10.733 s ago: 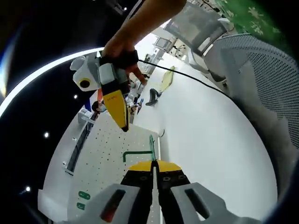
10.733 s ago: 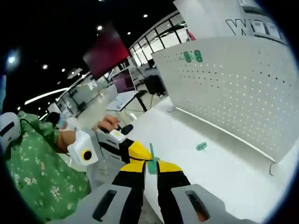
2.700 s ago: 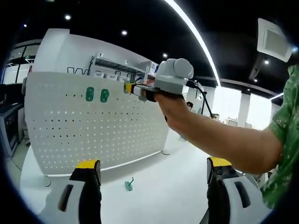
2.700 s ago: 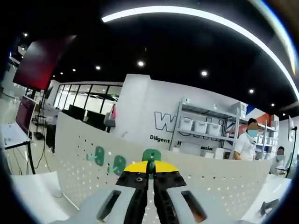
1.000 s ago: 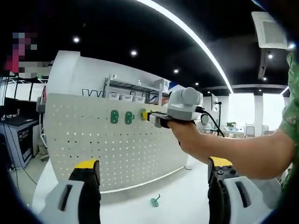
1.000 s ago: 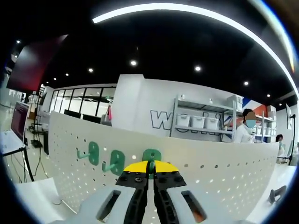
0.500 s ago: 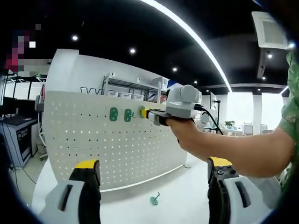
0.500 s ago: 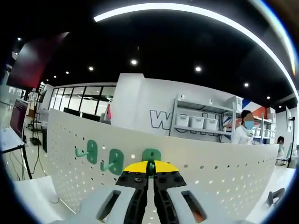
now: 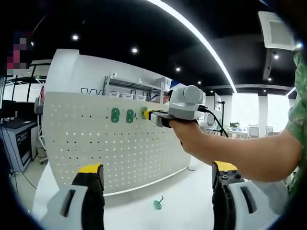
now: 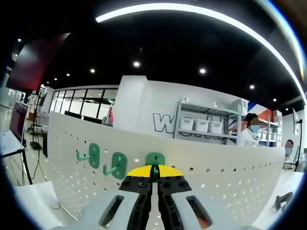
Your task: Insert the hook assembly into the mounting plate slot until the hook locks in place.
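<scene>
In the left gripper view, the left gripper has its two jaws spread wide, one at each side of the bottom, with nothing between them. Past the jaws stands a white board full of small holes, the mounting plate. Two green hooks already sit side by side near its top edge. Just to their right, a third green hook is at the board, and the yellow tips of the right gripper are right on it. A hand holds that gripper, and the arm runs off to the right. Low down, one more small green hook lies alone on the white tabletop in front of the board.

In the right gripper view, the two hooks stick out from the board on the left. In the middle, the right gripper has its jaws closed tight on the stem of the third hook, whose green plate is up against the mounting plate. Shelves with white boxes stand far behind the board.
</scene>
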Motion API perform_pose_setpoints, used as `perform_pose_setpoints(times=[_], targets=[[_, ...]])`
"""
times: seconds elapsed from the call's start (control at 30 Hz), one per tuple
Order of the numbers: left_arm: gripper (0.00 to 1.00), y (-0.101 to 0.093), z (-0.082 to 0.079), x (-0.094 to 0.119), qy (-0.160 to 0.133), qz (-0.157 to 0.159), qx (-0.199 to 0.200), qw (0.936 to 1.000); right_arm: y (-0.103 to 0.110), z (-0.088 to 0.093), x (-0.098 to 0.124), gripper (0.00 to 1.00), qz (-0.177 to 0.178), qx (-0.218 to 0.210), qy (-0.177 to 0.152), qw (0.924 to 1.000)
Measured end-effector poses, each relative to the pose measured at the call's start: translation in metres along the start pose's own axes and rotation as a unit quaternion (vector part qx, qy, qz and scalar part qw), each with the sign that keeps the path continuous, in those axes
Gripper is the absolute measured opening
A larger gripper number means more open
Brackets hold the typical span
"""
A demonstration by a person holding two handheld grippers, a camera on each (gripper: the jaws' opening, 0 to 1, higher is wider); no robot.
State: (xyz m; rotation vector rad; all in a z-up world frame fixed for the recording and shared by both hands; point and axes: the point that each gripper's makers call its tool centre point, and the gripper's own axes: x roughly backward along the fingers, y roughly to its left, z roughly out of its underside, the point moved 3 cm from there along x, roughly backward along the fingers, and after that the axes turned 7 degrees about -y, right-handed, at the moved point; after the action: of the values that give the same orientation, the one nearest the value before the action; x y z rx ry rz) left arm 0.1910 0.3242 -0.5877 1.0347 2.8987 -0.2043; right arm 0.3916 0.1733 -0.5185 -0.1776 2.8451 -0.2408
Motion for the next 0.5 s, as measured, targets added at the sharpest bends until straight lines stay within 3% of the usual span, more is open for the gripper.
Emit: perform_pose_setpoints(times=[0.5], targets=[[0.94, 0.0007, 0.0026, -0.0012, 0.005, 0.005, 0.0, 1.0, 0.0016, 0.0027, -0.0006, 0.01, 0.005, -0.008, 0.004, 0.9999]])
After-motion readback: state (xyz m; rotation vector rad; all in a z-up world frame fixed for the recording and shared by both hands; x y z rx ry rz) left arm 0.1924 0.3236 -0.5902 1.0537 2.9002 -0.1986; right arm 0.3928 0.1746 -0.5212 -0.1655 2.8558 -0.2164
